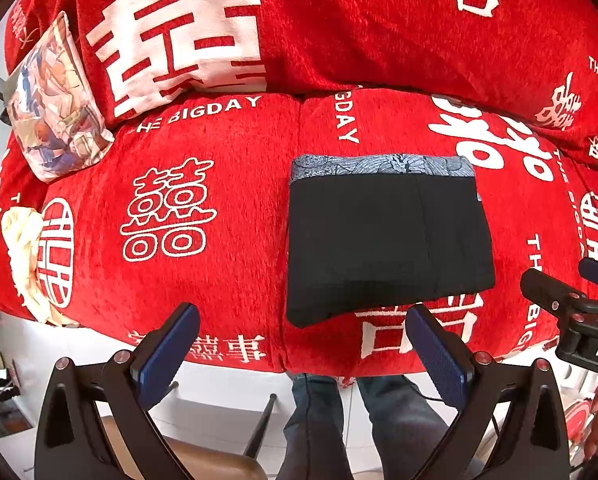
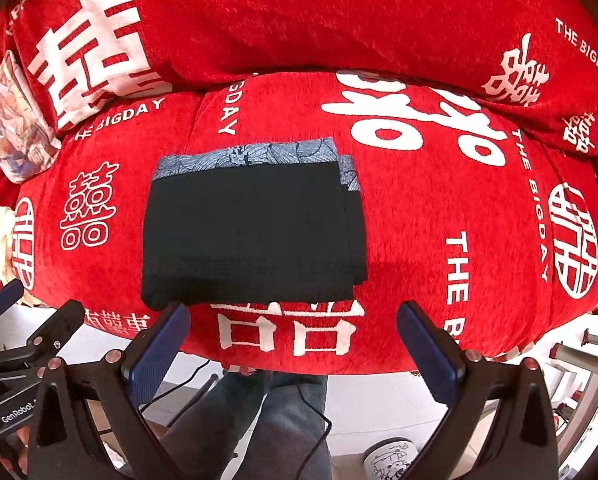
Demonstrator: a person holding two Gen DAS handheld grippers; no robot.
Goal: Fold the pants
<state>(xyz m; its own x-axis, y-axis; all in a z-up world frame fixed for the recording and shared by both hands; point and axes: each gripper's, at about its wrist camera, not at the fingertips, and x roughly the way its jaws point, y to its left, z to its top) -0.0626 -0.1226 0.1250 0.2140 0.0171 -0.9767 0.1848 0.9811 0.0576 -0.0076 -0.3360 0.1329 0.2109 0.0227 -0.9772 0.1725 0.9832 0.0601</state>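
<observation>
Lying folded on sofa [image 1: 219, 208], pants [image 1: 387, 240]

Cut off and tucked out of sight

The right tongs [image 1: 571, 296] ran off the right edge of the left wrist view, their gap unreadable. A printed cushion [image 2: 11, 128] was clipped at the left edge, and the folded pants [image 2: 251, 232] hid their own lower layers.
</observation>
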